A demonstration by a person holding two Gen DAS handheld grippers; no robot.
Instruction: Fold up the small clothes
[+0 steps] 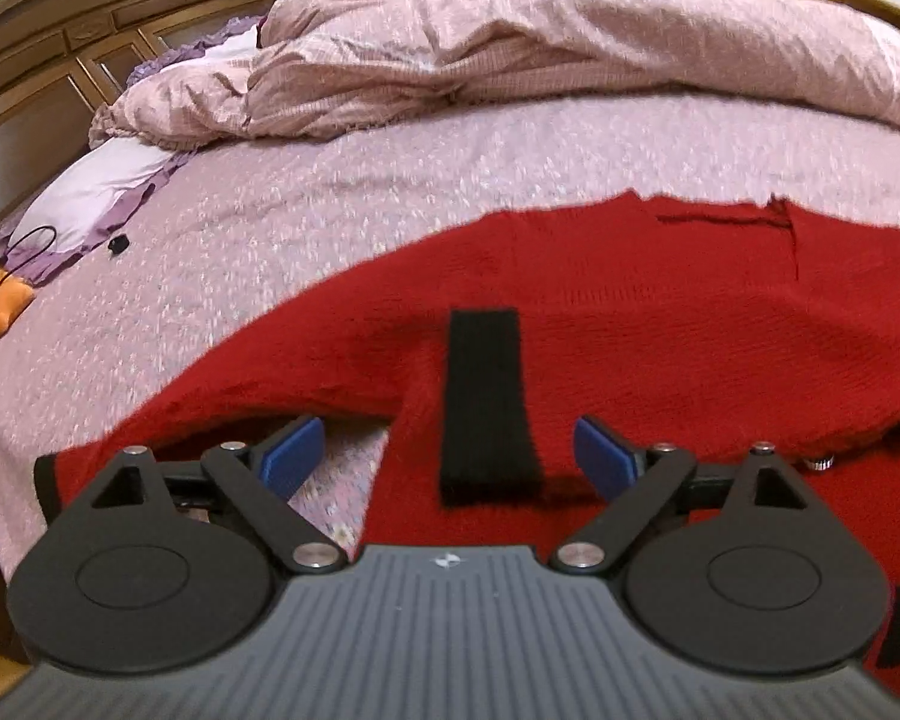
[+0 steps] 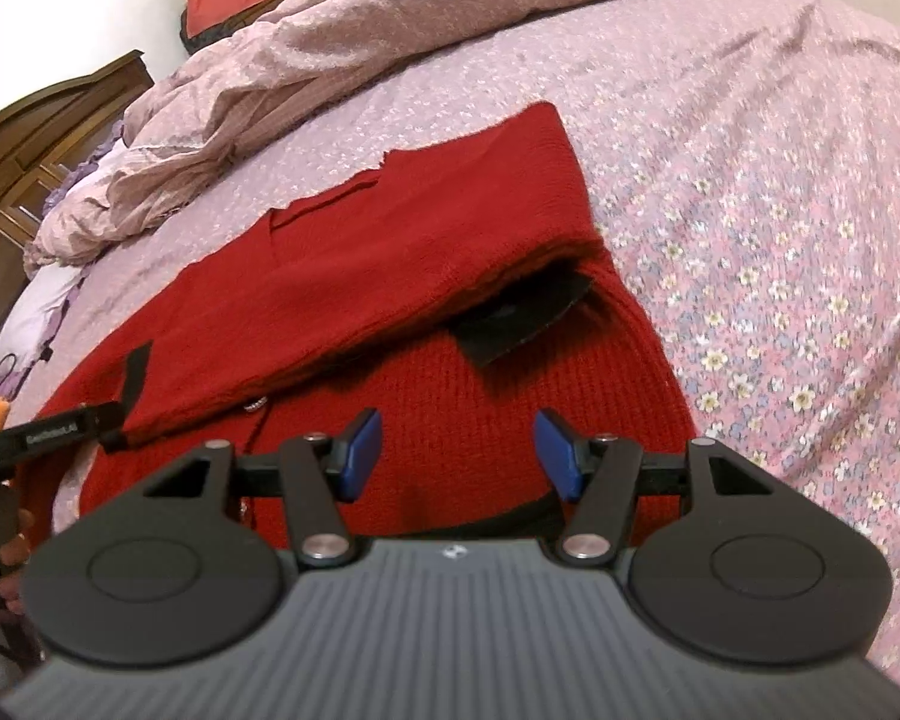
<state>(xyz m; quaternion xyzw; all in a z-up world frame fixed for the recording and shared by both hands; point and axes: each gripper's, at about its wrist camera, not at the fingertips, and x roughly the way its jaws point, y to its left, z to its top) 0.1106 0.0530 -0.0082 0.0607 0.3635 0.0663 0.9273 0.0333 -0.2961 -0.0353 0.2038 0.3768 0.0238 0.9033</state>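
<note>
Two grippers hover over one red knit sweater (image 2: 390, 276) spread on the pink floral bedsheet (image 2: 780, 180); landmark for all positions: the sweater. Off its left edge, toward the wooden headboard (image 1: 60, 60), lie a lilac pillow (image 1: 90, 204) and an orange object (image 1: 0, 306). Left gripper (image 1: 450, 456) sits at the sweater's near-left edge, jaws spread wide, nothing pinched; a black cuff (image 1: 483, 402) on the folded-over sleeve lies between the blue pads (image 1: 294, 450), long axis pointing straight away from the fingers, apparently untouched. Crumpled pink quilt (image 1: 510, 48) lies beyond the sweater's far edge. Right gripper (image 2: 459, 456) hangs over the sweater's near-right part, jaws about half apart, empty; red knit directly under. Second black cuff (image 2: 522, 324) shows just ahead of these fingers, peeking from under the folded flap. Sweater's long axis runs roughly left-right across the near edge of the bed. Judgement: sleeves look folded in; next fold likely needs the near edge, and both grippers sit close to it.
</note>
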